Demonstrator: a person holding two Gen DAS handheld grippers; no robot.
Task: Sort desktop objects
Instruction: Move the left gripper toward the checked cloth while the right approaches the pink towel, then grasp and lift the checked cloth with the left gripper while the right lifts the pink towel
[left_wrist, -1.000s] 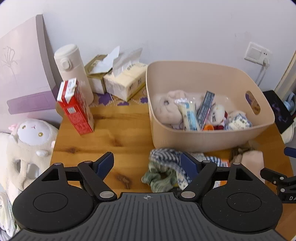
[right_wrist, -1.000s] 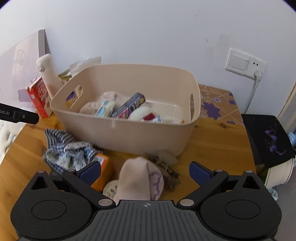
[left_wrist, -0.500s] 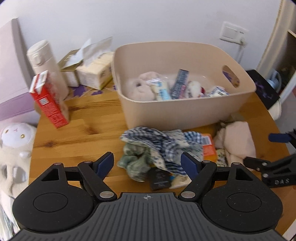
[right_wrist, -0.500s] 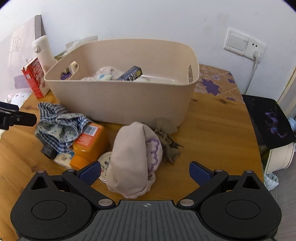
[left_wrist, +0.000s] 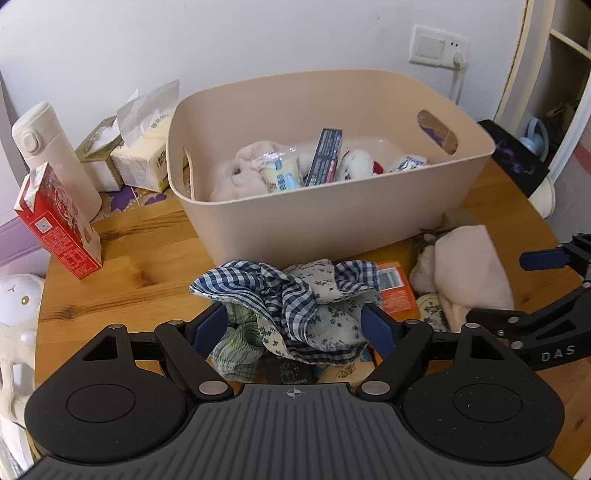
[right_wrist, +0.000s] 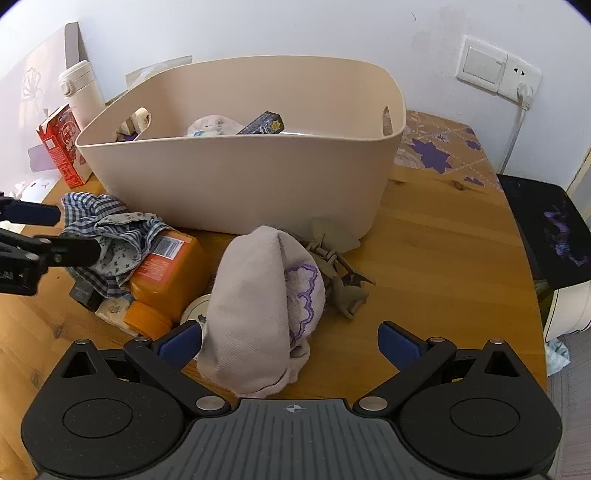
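Checked cloth (left_wrist: 280, 295), crumpled on the wooden surface (left_wrist: 140, 258) just in front of the beige bin (left_wrist: 332, 218), between the spread fingers of the left gripper (left_wrist: 295, 326). Jaws released, blue pads either side of the heap, not pressing it. Beneath the cloth, half hidden: a green scrunchie (left_wrist: 236, 350), a small black box (left_wrist: 290, 371) and a pale packet whose print cannot be read. Orange bottle (right_wrist: 166, 269) lying on its side, touching the cloth, label end partly covered. Pink hat (right_wrist: 258, 314) near the front edge of the surface, inside the wide-open right gripper (right_wrist: 290, 341); left pad just beside its fabric, right pad well apart from it, jaws released. Under the hat's left side a round tin (right_wrist: 194, 312), mostly hidden. Grey hair claw (right_wrist: 340, 273) just beside the hat, close to the bin's wall. Bin contents largely cut off by its rim in the right wrist view; plush toys and a dark carton showing. Red carton (left_wrist: 55, 221) and white flask (left_wrist: 48, 147) at the far left corner.
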